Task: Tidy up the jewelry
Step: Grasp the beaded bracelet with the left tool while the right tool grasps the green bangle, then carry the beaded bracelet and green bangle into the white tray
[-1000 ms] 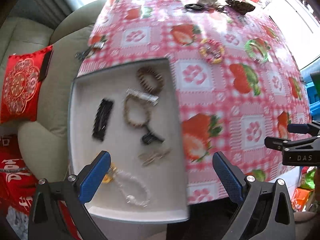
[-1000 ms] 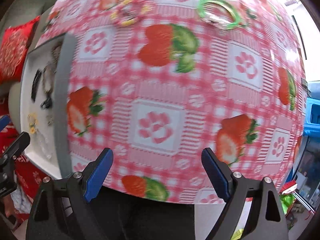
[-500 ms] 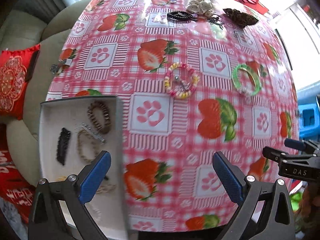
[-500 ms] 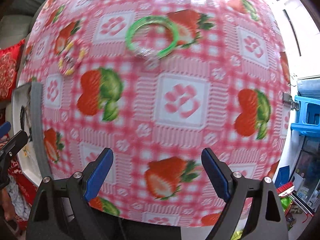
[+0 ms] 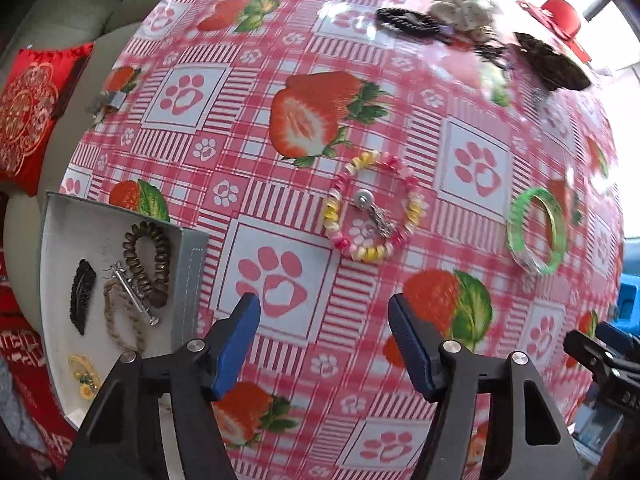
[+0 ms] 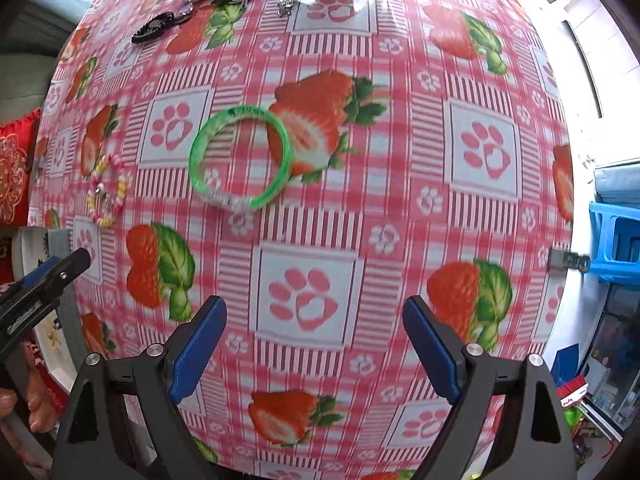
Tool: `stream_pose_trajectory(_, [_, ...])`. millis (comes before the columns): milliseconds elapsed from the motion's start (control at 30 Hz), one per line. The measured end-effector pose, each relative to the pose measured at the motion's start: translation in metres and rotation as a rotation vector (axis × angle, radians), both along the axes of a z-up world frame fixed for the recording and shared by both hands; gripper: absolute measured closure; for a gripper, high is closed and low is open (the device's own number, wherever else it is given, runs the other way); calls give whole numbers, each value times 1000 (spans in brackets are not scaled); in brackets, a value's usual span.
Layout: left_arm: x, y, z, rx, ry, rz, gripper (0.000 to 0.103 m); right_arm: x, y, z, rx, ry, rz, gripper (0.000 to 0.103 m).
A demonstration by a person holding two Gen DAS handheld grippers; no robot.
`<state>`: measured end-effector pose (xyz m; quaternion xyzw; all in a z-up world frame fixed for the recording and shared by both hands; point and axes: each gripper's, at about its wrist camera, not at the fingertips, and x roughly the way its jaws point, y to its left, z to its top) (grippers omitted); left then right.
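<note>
Two downward views over a table (image 5: 248,184) covered in strawberry-and-paw-print cloth. Only in the left wrist view is the inside of the white tray (image 5: 60,240) at the table's left edge shown: a brown bead bracelet (image 5: 148,264), a black hair clip (image 5: 82,296), a silver bar clip (image 5: 132,294) and a pale cord bracelet (image 5: 122,320). Only in the right wrist view are a blue stool (image 6: 616,240) and the person's fingers (image 6: 38,412) shown.

Compared with one second earlier, the tray has shifted from the centre of the left view to its lower-left corner, and the pastel bead bracelet (image 5: 374,206) is now seen near the centre.

The left gripper (image 5: 324,312) is seen empty with its jaws closing; the pastel bracelet lies on the cloth just beyond the fingertips. The right gripper (image 6: 314,316) is held wide open and empty; the green bangle (image 6: 240,156) lies well beyond it, left of centre.
</note>
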<state>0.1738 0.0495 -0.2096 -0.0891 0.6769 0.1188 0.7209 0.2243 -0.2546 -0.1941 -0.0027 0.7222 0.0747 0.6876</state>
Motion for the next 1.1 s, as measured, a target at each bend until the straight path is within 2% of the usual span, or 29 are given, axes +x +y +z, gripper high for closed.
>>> stream_pose_trajectory(100, [9,5,-5,38,-9,29,29,28,15,-4,-6,-10,9,12])
stream_pose_trajectory(200, [19,12,-11,41,-8,62,29,57,15,-4,-10,-26,12,12])
stream_pose_trajectory(467, [41,14,-26,62,2,23,29,112,25,-24,-11,-48,6,13])
stream_pose_trajectory(567, [43,14,-30,48,-9,12,29,134,35,-31,-21,-58,25,21])
stream_pose_trajectory(700, [53,4,-34,53,-17,-18,30,159,52,-49,-37,-50,51,38])
stream_pose_trajectory(767, [62,-4,-33,32,-27,-28,42,170,60,-55,-53,-52,61,40])
stream_pose_trajectory(800, [64,-8,-33,13,-32,-41,53,176,64,-55,-66,-70,71,40])
stream_pose_trajectory(833, [67,-13,-32,6,-36,-53,68,181,67,-57,-75,-77,80,40])
stream_pose_trajectory(900, [71,-24,-31,12,-37,-105,88,188,73,-57,-92,-89,98,43])
stream_pose_trajectory(967, [73,-31,-31,10,-38,-117,88,188,80,-55,-88,-103,133,53])
stream_pose_trajectory(1000, [74,-31,-31,0,-42,-112,88,182,84,-53,-92,-110,145,66])
stream_pose_trajectory(1033, [73,-32,-31,-5,-46,-107,88,185,89,-52,-102,-122,163,91])
stream_pose_trajectory(1100, [72,-31,-29,-18,-50,-96,88,183,94,-52,-105,-123,170,97])
